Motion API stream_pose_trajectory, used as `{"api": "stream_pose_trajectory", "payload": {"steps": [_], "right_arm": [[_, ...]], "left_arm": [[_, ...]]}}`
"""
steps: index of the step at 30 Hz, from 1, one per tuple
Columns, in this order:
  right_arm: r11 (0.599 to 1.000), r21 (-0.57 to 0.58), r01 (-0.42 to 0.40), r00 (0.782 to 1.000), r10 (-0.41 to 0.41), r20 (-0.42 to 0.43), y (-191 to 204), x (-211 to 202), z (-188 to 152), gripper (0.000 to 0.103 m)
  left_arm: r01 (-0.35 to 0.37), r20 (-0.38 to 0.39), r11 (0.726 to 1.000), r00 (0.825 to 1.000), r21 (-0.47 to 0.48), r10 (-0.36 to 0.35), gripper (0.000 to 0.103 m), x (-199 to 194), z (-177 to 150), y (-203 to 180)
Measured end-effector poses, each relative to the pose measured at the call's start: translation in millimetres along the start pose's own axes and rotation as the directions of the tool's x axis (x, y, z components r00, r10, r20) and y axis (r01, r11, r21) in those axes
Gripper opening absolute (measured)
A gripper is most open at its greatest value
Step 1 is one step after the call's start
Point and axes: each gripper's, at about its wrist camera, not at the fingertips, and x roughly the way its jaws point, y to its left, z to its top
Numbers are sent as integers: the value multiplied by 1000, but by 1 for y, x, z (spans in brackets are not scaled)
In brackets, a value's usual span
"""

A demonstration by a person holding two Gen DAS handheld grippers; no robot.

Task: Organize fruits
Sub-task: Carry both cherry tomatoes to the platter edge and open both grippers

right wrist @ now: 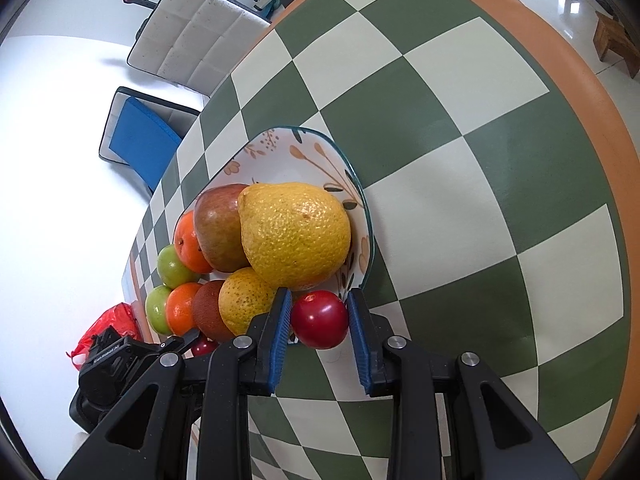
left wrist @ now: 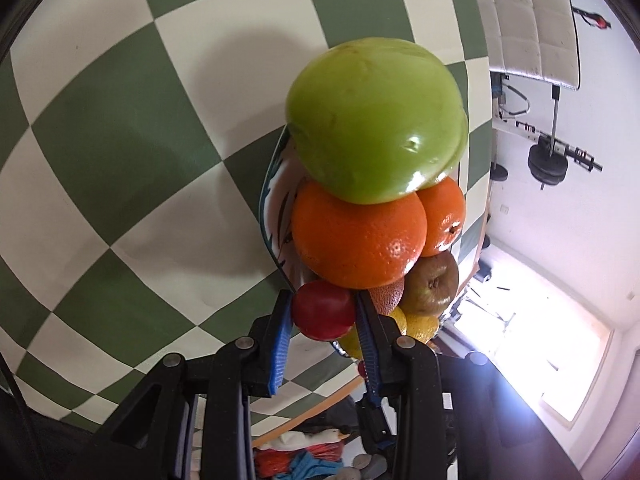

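A floral plate (right wrist: 352,168) with a teal rim (left wrist: 266,200) carries a pile of fruit. The left wrist view shows a big green apple (left wrist: 376,120), two oranges (left wrist: 356,236), a brownish pear (left wrist: 430,284) and a lemon (left wrist: 420,326). My left gripper (left wrist: 323,312) is shut on a small red plum (left wrist: 323,310) at the plate's near rim. In the right wrist view a large yellow citrus (right wrist: 296,232) tops the pile, with a smaller yellow fruit (right wrist: 244,304) beside it. My right gripper (right wrist: 318,316) is shut on another red plum (right wrist: 319,319) at the plate's edge.
The plate sits on a round table with a green and cream checked top (right wrist: 460,160) and an orange border. White padded chairs (right wrist: 192,32) stand beyond the table, one with a blue cushion (right wrist: 140,140). A red bag (right wrist: 108,328) lies on the floor. The left gripper's black body (right wrist: 108,364) shows at lower left.
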Motion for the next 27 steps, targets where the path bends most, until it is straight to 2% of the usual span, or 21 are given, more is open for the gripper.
{"api": "stream_pose_trajectory", "payload": {"steps": [5, 7, 9, 27], "right_arm": [[1000, 5, 2, 1000, -2, -10, 0, 2, 0, 32], [1000, 5, 9, 1000, -9, -14, 1, 2, 0, 35], [1000, 13, 12, 1000, -12, -14, -1, 2, 1, 43], [999, -37, 20, 1000, -20, -2, 8, -12, -6, 47]], "left_arm": [[11, 7, 1000, 1000, -24, -11, 32, -2, 0, 2], [10, 8, 1000, 1000, -26, -10, 33, -2, -1, 2], [10, 7, 1000, 1000, -29, -10, 35, -2, -1, 3], [-26, 12, 999, 1000, 48, 25, 37, -7, -18, -10]]}}
